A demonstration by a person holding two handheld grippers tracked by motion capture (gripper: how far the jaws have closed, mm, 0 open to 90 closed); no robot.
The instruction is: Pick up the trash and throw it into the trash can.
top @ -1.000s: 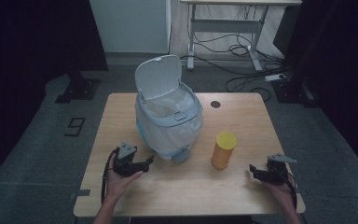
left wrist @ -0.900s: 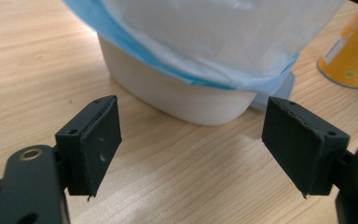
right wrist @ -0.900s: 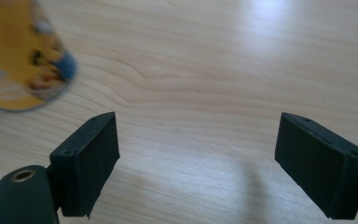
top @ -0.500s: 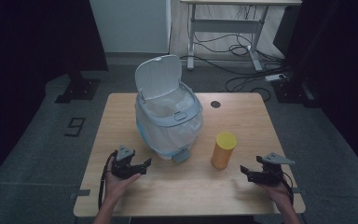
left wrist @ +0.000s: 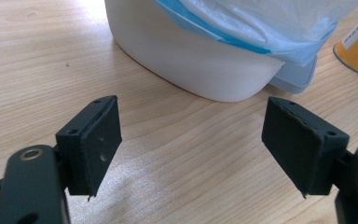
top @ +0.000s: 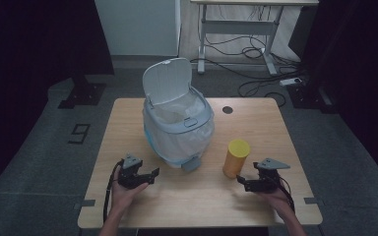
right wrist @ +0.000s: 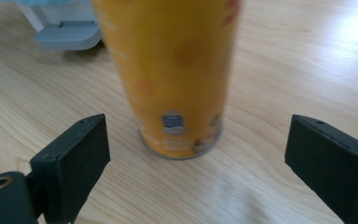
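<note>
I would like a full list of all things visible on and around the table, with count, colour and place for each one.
Light wooden table: one, centre of the high view.
White plastic pedal bin with blue-edged liner bag: one, lid up, table middle.
Grey pedal of the bin: one, at its front base.
Yellow cylindrical can: one, upright, right of the bin.
Round dark hole: one, far side of the tabletop.
White-framed desk: one, behind, cables on the floor under it.
Left gripper: black, jaws open, near the bin.
Right gripper: black, jaws just opened wider, nothing between them, facing the can.
</note>
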